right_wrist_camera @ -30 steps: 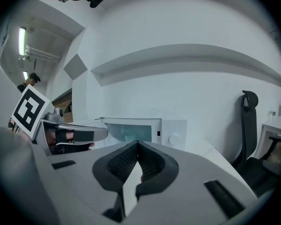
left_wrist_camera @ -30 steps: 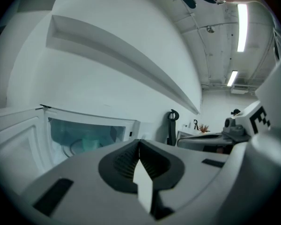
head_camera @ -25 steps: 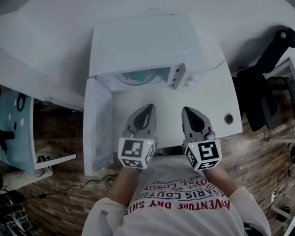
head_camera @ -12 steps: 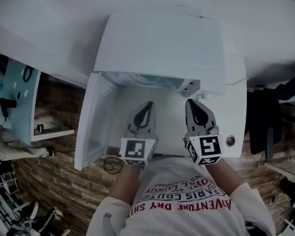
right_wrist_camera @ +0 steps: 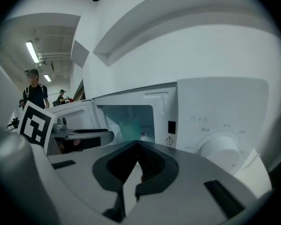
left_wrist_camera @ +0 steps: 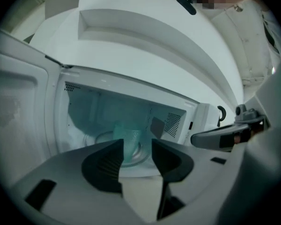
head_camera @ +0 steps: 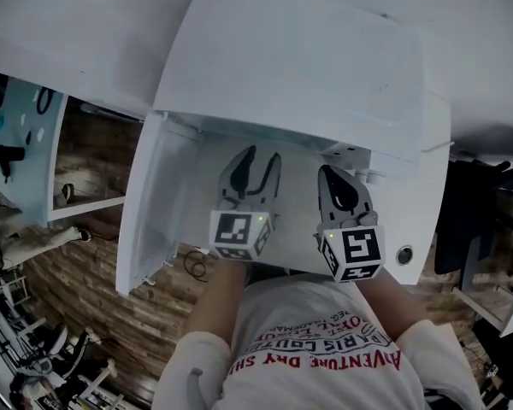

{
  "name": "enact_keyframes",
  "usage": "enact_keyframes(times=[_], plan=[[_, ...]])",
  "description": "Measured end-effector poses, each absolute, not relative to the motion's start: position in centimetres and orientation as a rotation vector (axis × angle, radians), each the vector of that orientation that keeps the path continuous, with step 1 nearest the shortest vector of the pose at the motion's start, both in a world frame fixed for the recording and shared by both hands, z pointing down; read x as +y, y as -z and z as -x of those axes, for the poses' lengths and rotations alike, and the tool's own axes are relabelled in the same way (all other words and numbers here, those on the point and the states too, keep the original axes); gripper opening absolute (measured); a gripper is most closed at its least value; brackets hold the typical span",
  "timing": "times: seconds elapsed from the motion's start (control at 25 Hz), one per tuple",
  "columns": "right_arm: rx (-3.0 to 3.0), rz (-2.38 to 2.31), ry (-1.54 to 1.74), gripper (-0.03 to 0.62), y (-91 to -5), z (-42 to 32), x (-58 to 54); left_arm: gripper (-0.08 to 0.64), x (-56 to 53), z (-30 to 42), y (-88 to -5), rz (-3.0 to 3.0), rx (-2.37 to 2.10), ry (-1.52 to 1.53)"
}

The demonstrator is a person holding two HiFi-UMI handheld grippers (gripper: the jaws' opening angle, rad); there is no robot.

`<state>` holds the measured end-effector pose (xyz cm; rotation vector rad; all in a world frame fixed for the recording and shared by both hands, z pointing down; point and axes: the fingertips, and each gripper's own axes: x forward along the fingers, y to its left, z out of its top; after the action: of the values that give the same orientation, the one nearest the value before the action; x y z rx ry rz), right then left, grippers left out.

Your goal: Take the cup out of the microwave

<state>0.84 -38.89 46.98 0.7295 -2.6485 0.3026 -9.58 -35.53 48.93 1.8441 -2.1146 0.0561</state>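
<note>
The microwave [head_camera: 299, 67], a boxy white appliance with a smooth matte shell, is standing on a white tabletop [head_camera: 423, 220] with its door [head_camera: 158, 203] swung fully open to the left, so that first step is looking done. The cup [left_wrist_camera: 126, 139] is sitting deep inside the cavity, on what is probably a glass turntable [left_wrist_camera: 100, 139]. It is appearing as a pale teal, translucent tumbler, likely plastic, though the dim interior is making that hard to confirm. Nothing is gripping it yet, so the reach, the grasp and the lift out are all remaining.

The left claw [left_wrist_camera: 136, 146] is hovering just outside the opening and is spreading its dark, ribbed pads, now narrowly apart with only air between them and the cup lined up beyond the gap. The right claw [right_wrist_camera: 138, 146] is pinching shut on nothing, facing the control panel with its round white dial [right_wrist_camera: 220, 149]. Both claws are showing grey moulded bodies and marker cubes in the head view.
</note>
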Motion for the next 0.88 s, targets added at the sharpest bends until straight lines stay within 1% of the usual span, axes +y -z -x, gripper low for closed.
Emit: enact_keyframes(times=[0.08,0.2,0.32,0.56,0.88], plan=[[-2.642,-0.719,-0.307,0.011,-47.6,-0.4,-39.1,0.217,-36.7,10.2,-49.6,-1.844,-2.106,-0.016],[-2.633,-0.697,-0.314,0.011,-48.4,-0.1,-39.0,0.331,-38.2,11.3,-50.9,-1.828,-2.106,-0.020],[-2.618,-0.671,-0.319,0.011,-49.1,0.1,-38.6,0.392,-40.0,11.8,-51.6,-1.850,-2.089,-0.048],[-2.590,-0.635,-0.346,0.011,-50.1,0.2,-38.3,0.416,-42.9,12.4,-52.1,-1.876,-2.079,-0.096],[-2.531,-0.557,-0.379,0.011,-51.8,0.1,-37.5,0.414,-45.0,12.8,-53.6,-1.847,-2.097,-0.244]])
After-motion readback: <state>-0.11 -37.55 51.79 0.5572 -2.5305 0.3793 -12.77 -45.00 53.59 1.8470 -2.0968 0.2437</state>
